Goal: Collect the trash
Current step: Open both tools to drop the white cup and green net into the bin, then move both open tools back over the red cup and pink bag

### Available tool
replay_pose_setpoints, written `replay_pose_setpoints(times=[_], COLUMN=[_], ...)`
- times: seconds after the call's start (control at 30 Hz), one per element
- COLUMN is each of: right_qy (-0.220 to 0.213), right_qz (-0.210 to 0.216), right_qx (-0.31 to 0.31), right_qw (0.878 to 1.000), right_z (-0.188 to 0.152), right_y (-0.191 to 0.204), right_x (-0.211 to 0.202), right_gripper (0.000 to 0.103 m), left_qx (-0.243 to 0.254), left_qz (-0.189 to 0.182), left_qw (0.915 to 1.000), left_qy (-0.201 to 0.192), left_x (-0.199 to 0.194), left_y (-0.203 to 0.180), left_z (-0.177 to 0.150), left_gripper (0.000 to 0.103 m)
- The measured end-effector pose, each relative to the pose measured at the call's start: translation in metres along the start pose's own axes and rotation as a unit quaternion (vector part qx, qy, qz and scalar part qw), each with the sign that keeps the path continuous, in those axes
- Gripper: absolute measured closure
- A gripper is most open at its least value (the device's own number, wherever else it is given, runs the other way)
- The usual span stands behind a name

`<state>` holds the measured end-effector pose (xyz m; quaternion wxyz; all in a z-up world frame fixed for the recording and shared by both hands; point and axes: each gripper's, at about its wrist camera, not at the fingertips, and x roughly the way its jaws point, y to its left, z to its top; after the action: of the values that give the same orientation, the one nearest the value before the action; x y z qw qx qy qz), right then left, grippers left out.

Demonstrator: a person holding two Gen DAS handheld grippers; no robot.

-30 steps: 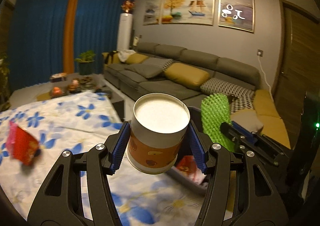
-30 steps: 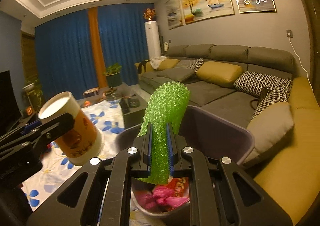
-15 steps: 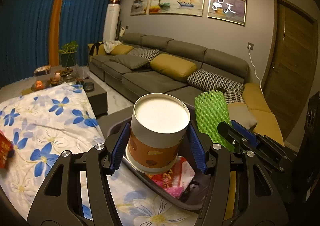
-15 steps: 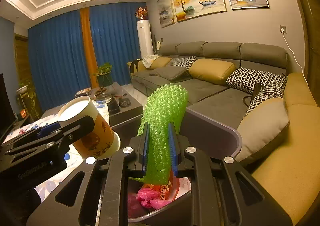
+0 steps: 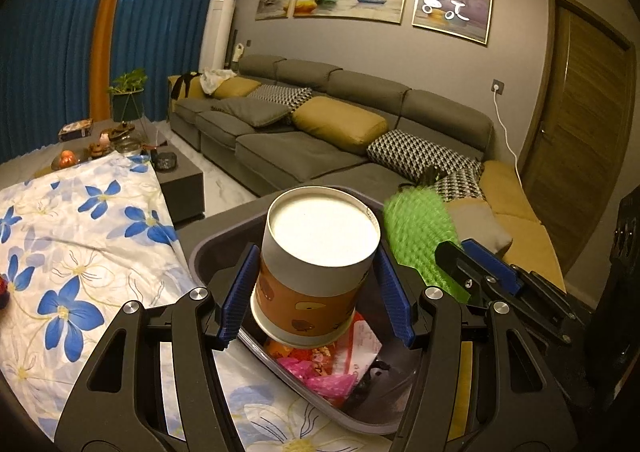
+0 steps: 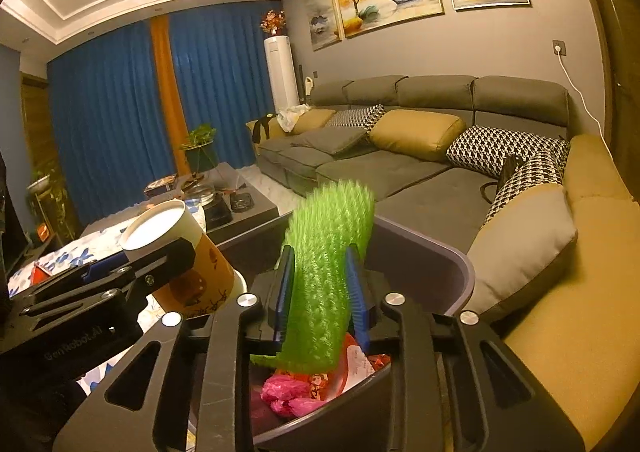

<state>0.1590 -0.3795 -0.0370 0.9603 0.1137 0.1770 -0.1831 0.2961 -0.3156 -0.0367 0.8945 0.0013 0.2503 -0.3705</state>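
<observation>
A: What lay around your grippers?

B: A floral cloth (image 5: 88, 252) covered the table left of your left gripper (image 5: 316, 284); a grey sofa (image 5: 320, 132) ran ahead, blue curtains (image 6: 112, 112) beyond.

A: And the trash?

B: Your left gripper pinched a brown-and-white paper cup (image 5: 316, 264), tilted, over the grey bin (image 5: 224, 248) directly below. Your right gripper (image 6: 320, 292) had just been opening; the green foam net (image 6: 324, 272), blurred, stood between its spread pads above pink wrappers (image 6: 288, 396) in the bin.
</observation>
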Motion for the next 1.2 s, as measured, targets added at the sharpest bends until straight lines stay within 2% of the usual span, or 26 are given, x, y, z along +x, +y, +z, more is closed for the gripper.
replay_pose_setpoints(times=[0.17,0.3,0.33,0.47,0.63,0.9,1.2], right_qy=[0.000,-0.005,-0.007,-0.014,-0.021,-0.017,-0.014], right_qz=[-0.008,-0.020,-0.024,-0.037,-0.046,-0.025,0.024], right_qx=[0.004,0.015,0.019,0.024,0.024,-0.002,-0.055], right_qw=[1.000,1.000,1.000,0.999,0.998,1.000,0.998], right_z=[0.000,-0.001,-0.001,-0.002,0.000,-0.010,-0.023], right_y=[-0.004,-0.013,-0.015,-0.022,-0.022,0.008,0.083], right_x=[0.000,-0.004,-0.005,-0.013,-0.022,-0.035,-0.051], right_gripper=[0.067,0.065,0.064,0.060,0.057,0.045,0.032], left_qx=[-0.004,-0.003,-0.002,0.003,-0.019,-0.028,-0.044], left_qz=[-0.003,-0.005,-0.008,-0.007,0.010,0.092,0.188], left_qw=[1.0000,0.9999,0.9998,0.9999,0.9997,0.9954,0.9803], left_qy=[0.008,0.014,0.016,0.013,0.015,-0.005,-0.042], left_x=[0.006,0.009,0.011,0.010,-0.001,-0.053,-0.135], left_y=[0.002,0.000,-0.001,-0.004,0.008,0.034,0.073], left_z=[-0.003,-0.005,-0.005,-0.008,-0.012,-0.024,-0.040], left_gripper=[0.046,0.045,0.044,0.021,0.017,0.014,0.012])
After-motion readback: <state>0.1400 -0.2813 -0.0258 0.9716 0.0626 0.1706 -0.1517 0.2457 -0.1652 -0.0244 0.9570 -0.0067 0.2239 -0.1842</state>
